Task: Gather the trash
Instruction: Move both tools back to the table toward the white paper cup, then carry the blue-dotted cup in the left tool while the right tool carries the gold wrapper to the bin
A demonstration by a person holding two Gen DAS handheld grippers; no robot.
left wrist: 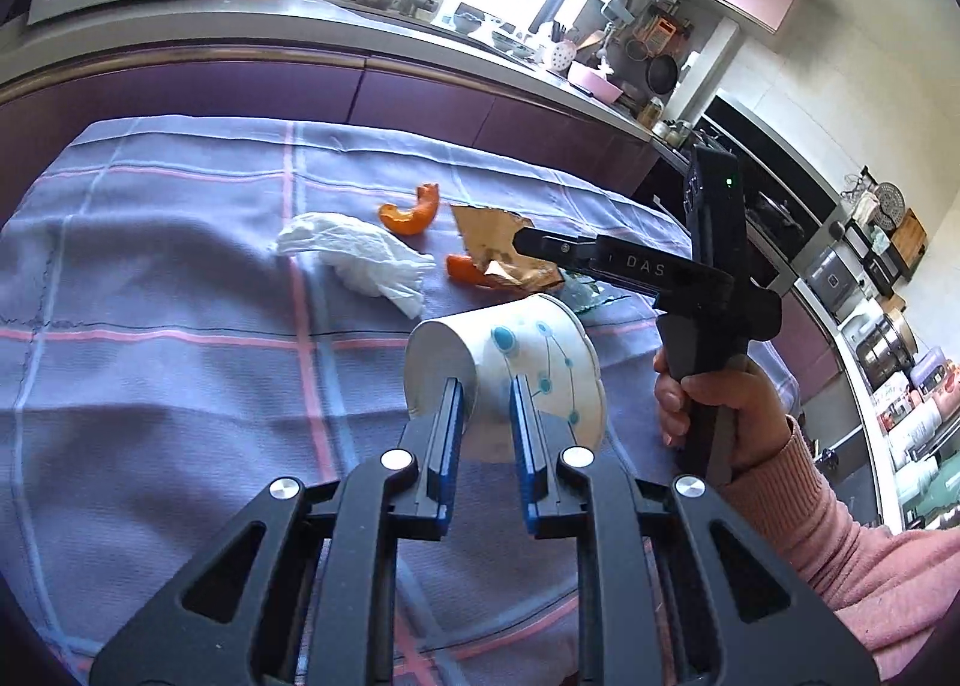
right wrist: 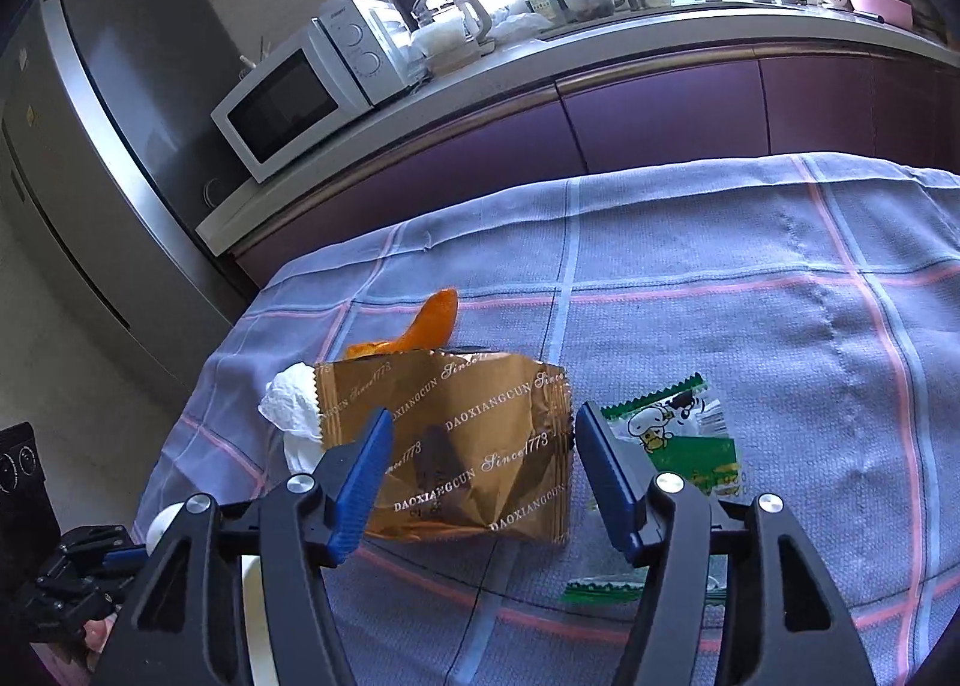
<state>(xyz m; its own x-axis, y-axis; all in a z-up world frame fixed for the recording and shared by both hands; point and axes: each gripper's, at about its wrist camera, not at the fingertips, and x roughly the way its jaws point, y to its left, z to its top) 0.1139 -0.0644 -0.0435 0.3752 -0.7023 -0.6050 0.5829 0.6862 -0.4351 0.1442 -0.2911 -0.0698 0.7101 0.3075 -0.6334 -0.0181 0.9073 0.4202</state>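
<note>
On the desk, spread with a purple checked cloth [left wrist: 180, 278], we see the trash gathered near the far side: a crumpled white tissue [left wrist: 360, 257], two pieces of orange peel [left wrist: 411, 212], a gold snack wrapper [right wrist: 456, 446] printed DAOXIANGCUN, and a green-and-white candy wrapper [right wrist: 684, 434] just to its right.

Our left hand-held gripper [left wrist: 487, 416] has a white paper cup [left wrist: 510, 374] with blue dots pinched by its wall, one blue pad inside the cup and one outside, the jaws drawn close together on it. The cup is lifted and tipped on its side, its mouth facing left (nothing shows inside it from here).

Our right hand-held gripper [right wrist: 483, 446] stands wide open over the gold snack wrapper, a blue finger at either side of it; from the left wrist view its tip [left wrist: 528, 242] lies against the wrapper's edge, but we cannot tell whether the pads press it. The person's hand [left wrist: 714, 404], in a pink sleeve, grips its handle.

Behind the desk runs a kitchen counter [right wrist: 540, 62] with a white microwave [right wrist: 300, 98].
</note>
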